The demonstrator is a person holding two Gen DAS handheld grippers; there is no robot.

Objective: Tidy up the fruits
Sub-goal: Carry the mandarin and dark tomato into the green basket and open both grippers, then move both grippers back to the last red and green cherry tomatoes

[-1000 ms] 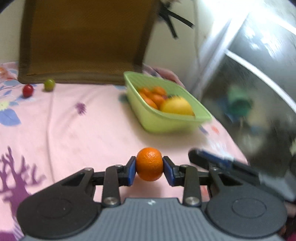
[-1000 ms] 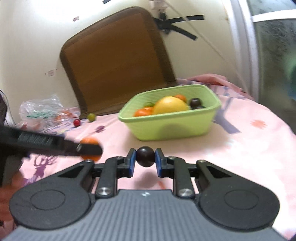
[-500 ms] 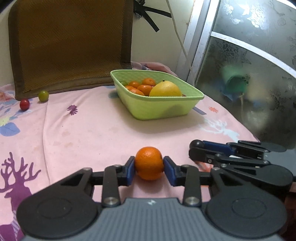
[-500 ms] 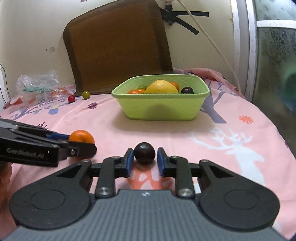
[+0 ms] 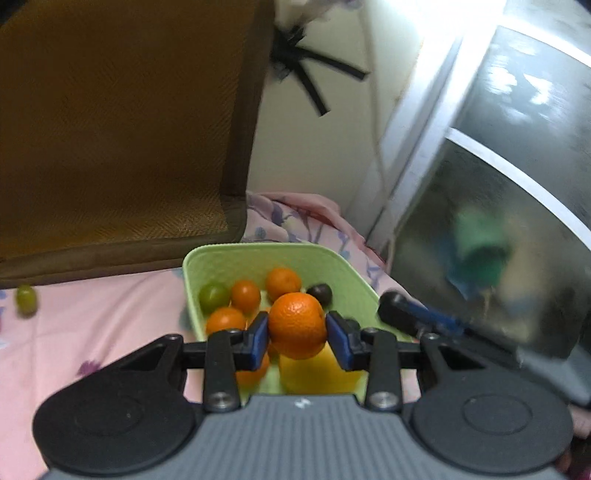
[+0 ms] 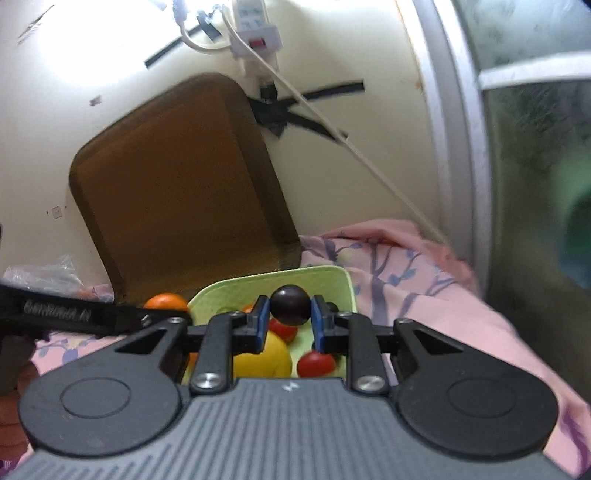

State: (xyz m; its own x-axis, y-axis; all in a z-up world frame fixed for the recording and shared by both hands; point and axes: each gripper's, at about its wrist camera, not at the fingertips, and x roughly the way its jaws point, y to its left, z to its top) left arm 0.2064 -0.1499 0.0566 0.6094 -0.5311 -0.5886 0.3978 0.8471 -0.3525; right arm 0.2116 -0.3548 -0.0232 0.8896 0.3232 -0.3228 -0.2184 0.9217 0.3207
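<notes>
Loose grape: green, alone on the pink cloth at far left of the left wrist view, just in front of the brown mat's lower edge.
Plastic bag: crumpled, clear, at far left of the right wrist view, against the wall.
Brown mat: woven, dark border, leaning upright on the cream wall behind the surface.
Surface: pink cloth printed with purple branches and flowers; bunched into folds at the back right corner.
Green basket: light green plastic, on the cloth just in front of the mat's right corner. Inside: several small oranges, a green fruit, a dark round fruit, a large yellow fruit, red tomatoes.
Left gripper: blue pads pinched on an orange, held up over the near part of the basket.
Right gripper: narrow, pads clamped on a dark plum, held over the basket's interior. In the left wrist view its tip shows at the basket's right rim.
Wall: cream; black tape strips crossed over a white cord, which runs from a white power strip down to the right.
Right side of room: pale metal frame with frosted glass panels; a blurred green shape behind the glass.
</notes>
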